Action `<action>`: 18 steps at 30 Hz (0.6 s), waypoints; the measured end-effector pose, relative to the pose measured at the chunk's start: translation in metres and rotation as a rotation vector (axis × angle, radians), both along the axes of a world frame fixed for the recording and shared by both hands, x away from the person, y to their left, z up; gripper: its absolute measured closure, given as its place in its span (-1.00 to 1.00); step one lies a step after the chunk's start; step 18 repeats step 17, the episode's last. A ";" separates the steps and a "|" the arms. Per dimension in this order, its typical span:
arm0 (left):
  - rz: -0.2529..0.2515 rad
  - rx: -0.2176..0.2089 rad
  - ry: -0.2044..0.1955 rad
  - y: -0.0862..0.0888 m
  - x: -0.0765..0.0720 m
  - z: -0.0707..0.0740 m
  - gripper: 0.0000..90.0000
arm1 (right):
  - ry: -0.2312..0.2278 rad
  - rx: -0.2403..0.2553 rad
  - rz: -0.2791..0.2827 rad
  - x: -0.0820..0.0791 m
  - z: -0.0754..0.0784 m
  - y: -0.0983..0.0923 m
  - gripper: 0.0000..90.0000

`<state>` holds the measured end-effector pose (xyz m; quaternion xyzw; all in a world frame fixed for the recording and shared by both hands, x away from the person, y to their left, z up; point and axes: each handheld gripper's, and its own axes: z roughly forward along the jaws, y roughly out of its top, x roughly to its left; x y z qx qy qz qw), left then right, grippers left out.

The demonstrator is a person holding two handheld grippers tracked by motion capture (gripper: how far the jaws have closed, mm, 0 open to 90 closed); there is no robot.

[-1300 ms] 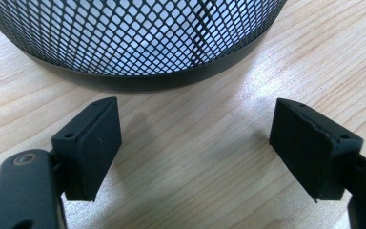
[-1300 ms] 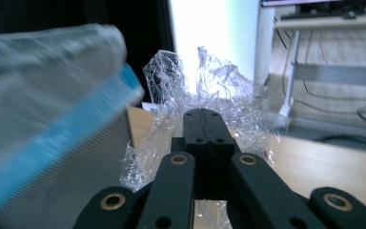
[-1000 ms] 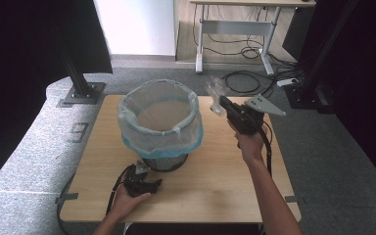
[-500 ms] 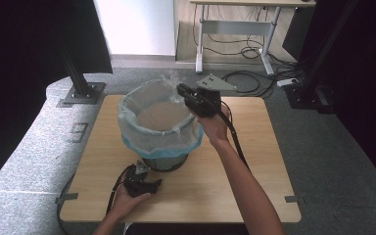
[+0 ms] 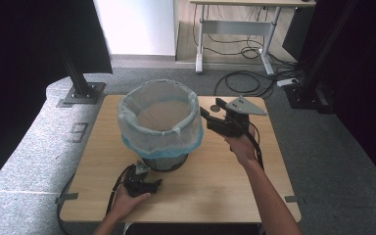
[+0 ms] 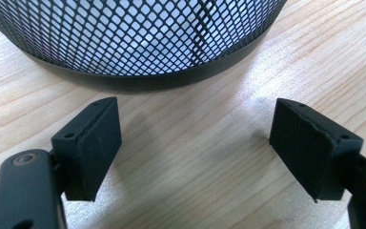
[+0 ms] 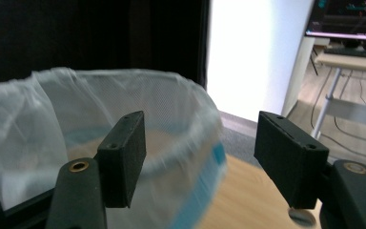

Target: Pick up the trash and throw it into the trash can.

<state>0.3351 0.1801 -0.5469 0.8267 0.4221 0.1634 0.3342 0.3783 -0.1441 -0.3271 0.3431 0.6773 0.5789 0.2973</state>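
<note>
A black mesh bin point(image 5: 164, 160) stands on the wooden table point(image 5: 210, 181), lined with a white and blue plastic bag point(image 5: 159, 132) folded over its rim. My right gripper point(image 5: 206, 115) is held in the air just right of the bin's rim, open, nothing between its jaws. In the right gripper view the bag's rim point(image 7: 138, 90) lies just beyond my right gripper point(image 7: 200, 143). My left gripper point(image 5: 152, 185) rests low on the table in front of the bin, open. In the left gripper view the mesh wall point(image 6: 133, 38) stands a short way past my left gripper point(image 6: 195, 143).
A grey mat point(image 5: 34, 152) lies on the floor left of the table. Black stand bases point(image 5: 81, 93) and cables point(image 5: 245, 81) sit behind it, with a desk frame point(image 5: 235, 29) farther back. Bare wood stretches right of the bin.
My right gripper swung left to the bin's far rim, then drew back to the right of the bin. The left gripper has stayed put.
</note>
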 end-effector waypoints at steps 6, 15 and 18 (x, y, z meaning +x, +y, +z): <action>-0.001 -0.002 0.001 0.000 0.000 0.000 -0.60 | 0.029 0.007 -0.039 -0.012 -0.028 -0.032 -0.24; -0.001 -0.002 0.000 0.000 0.000 0.000 -0.60 | 0.057 0.013 -0.064 -0.018 -0.054 -0.050 -0.24; -0.001 -0.002 0.001 0.000 0.000 0.000 -0.60 | 0.056 0.020 -0.061 -0.019 -0.056 -0.050 -0.25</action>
